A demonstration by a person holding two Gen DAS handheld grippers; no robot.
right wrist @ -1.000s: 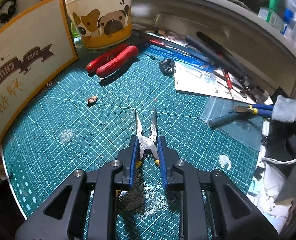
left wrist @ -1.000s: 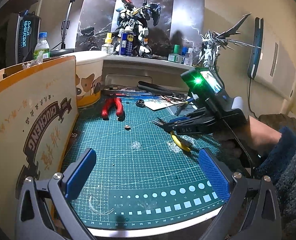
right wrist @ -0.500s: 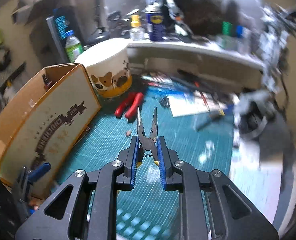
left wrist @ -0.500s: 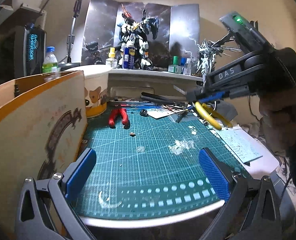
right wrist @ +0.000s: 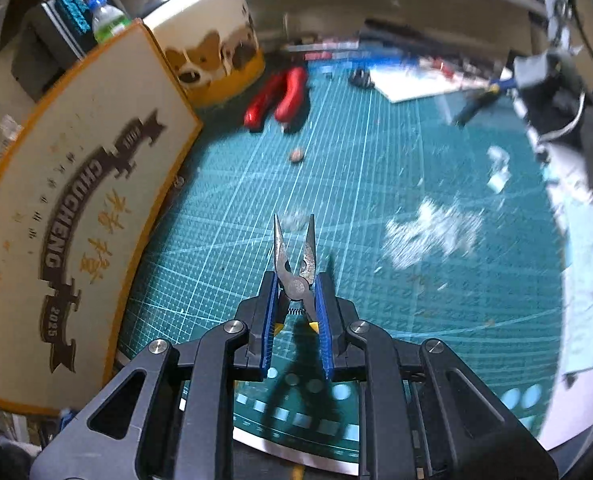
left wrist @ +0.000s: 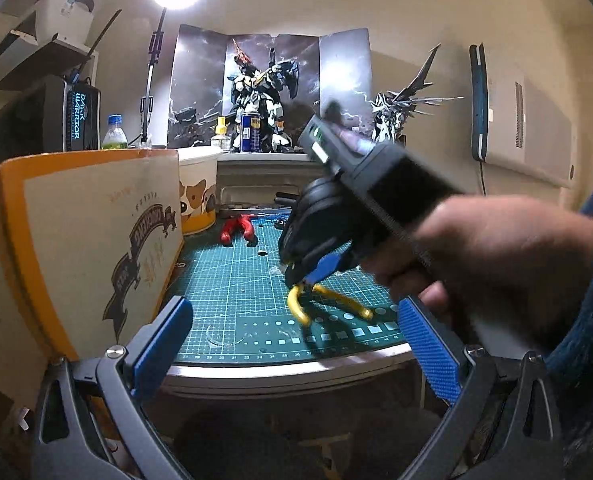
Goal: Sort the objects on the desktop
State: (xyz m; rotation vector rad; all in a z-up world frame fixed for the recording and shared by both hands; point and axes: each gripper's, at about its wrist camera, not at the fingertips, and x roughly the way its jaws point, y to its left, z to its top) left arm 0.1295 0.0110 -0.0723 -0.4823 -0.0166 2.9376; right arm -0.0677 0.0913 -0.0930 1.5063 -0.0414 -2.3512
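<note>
My right gripper (right wrist: pixel 295 312) is shut on yellow-handled needle-nose pliers (right wrist: pixel 296 264), held above the near part of the green cutting mat (right wrist: pixel 376 200); the plier tips point away, slightly apart. In the left wrist view the right gripper (left wrist: pixel 304 276) hangs over the mat with the yellow handles (left wrist: pixel 324 304) sticking out below it. My left gripper (left wrist: pixel 296 344) is open and empty, just off the mat's near edge. Red-handled pliers (right wrist: pixel 280 98) lie at the far left of the mat, near a dog-print tub (right wrist: pixel 212 56).
An orange-trimmed cardboard box (right wrist: pixel 68 208) stands along the mat's left side. Tools, paper and a blue-handled tool (right wrist: pixel 484 96) clutter the far right. A small brown bit (right wrist: pixel 296 155) and white scraps (right wrist: pixel 428 232) lie on the mat. A shelf with model figures (left wrist: pixel 256 92) is behind.
My right gripper lifted the yellow-handled pliers off the mat, swung high, then came back down toward the near left of the mat. My left gripper pulled back from the mat, still open.
</note>
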